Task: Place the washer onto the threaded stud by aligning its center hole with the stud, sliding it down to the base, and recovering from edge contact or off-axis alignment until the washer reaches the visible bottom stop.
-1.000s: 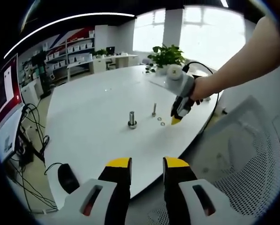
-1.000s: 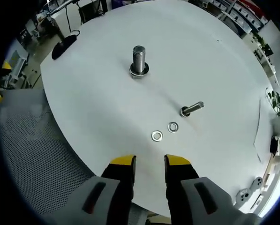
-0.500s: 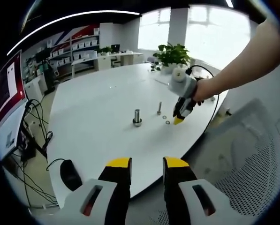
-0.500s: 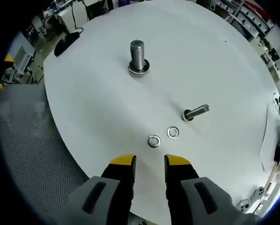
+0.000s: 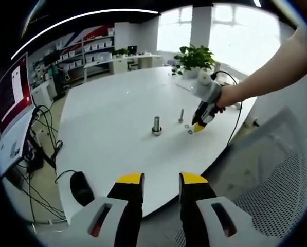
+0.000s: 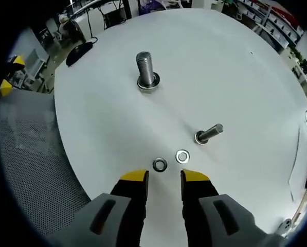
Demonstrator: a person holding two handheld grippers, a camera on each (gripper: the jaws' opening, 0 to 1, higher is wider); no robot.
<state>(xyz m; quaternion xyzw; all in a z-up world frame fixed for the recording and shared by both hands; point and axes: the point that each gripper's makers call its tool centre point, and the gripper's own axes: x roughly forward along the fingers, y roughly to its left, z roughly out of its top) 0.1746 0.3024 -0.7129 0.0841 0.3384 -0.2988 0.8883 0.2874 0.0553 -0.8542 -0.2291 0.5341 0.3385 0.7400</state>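
White table (image 6: 256,67) with two washers (image 6: 160,165) just before the right gripper's (image 6: 163,178) narrowly parted, empty fingers.

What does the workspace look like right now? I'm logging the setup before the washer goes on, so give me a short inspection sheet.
Surface: white round table, bare apart from the parts.
Job's things: two washers flat on the table, side by side, apart; large threaded stud and smaller stud, both standing on their heads and bare.
Clutter: a dark mouse-shaped item at the table edge.
Grippers: right gripper open, just short of the washers, holding nothing; left gripper open, back off the table.
Cables: black cable trailing from the right gripper; a tangle beside the table.
Surroundings: mesh chair, potted plant, shelving, monitor.
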